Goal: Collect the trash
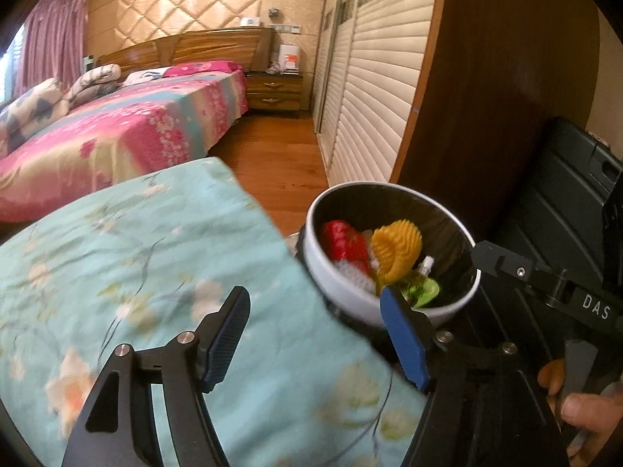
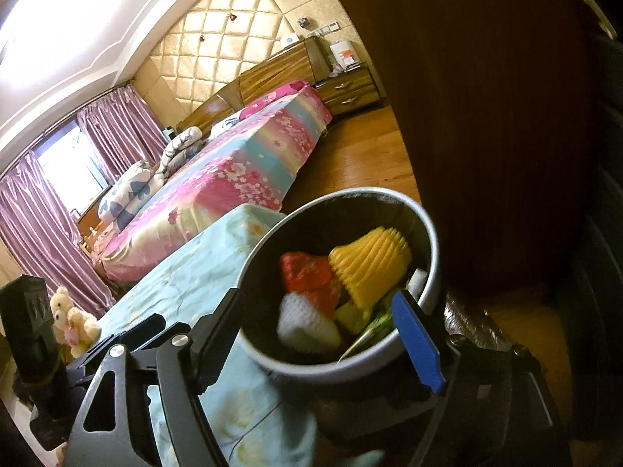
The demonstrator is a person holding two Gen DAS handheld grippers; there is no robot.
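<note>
Bedroom floor shows past a blue flowery cloth (image 1: 155, 272). Left hand-held gripper (image 1: 315, 338) is spread apart beside the bin (image 1: 389, 313), holding nothing. From the right wrist, the right hand-held gripper (image 2: 323, 334) is spread around the bin (image 2: 311, 369), maybe touching; trash (image 2: 370, 272) sits inside.

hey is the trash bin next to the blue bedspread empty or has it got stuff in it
Not empty. The trash bin holds a yellow ribbed piece, a red wrapper and something white. Its depth is hidden.

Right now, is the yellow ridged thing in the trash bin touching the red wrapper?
Touching. The right wrist view shows the yellow ridged piece pressed against the red wrapper inside the bin, with no gap between them.
</note>
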